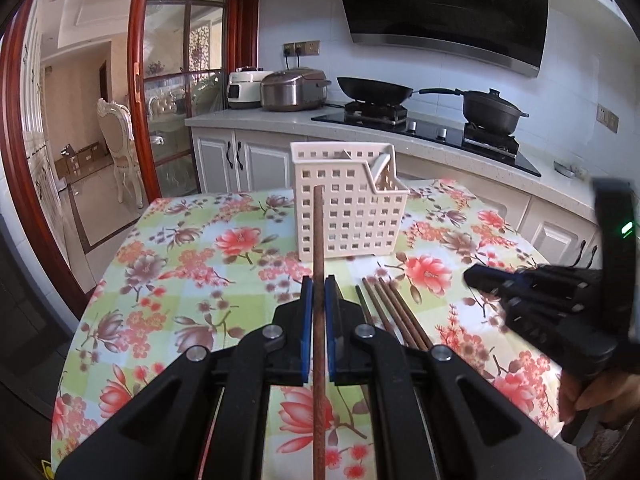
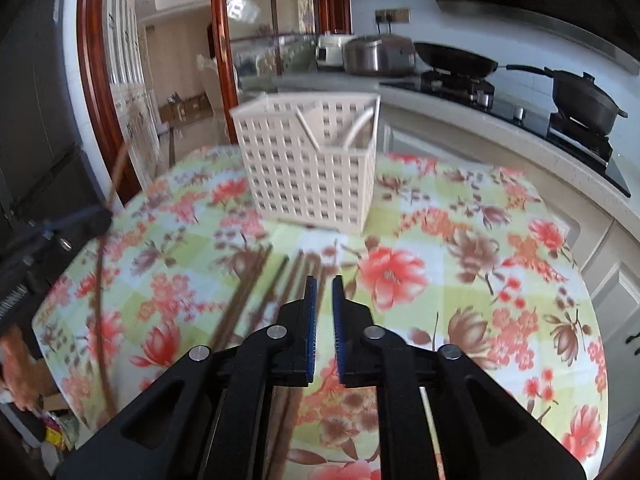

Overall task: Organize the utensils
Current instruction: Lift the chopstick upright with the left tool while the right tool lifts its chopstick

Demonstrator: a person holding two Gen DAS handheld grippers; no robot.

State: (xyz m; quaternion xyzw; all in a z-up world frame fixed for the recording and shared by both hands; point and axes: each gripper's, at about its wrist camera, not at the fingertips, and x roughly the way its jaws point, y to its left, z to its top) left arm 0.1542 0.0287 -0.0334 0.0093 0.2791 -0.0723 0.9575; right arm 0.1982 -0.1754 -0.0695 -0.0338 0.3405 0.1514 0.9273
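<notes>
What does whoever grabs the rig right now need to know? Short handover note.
Left gripper: shut on one brown chopstick, lifted, tip pointing toward the basket.
Right gripper: jaws slightly apart, nothing between them, above the table.
White slotted basket: upright on the floral tablecloth; something pale leans in one compartment.
Remaining chopsticks: lying loose on the cloth in front of the basket.
Done: one chopstick picked up.
Left: drop it into the basket, then the rest.
</notes>
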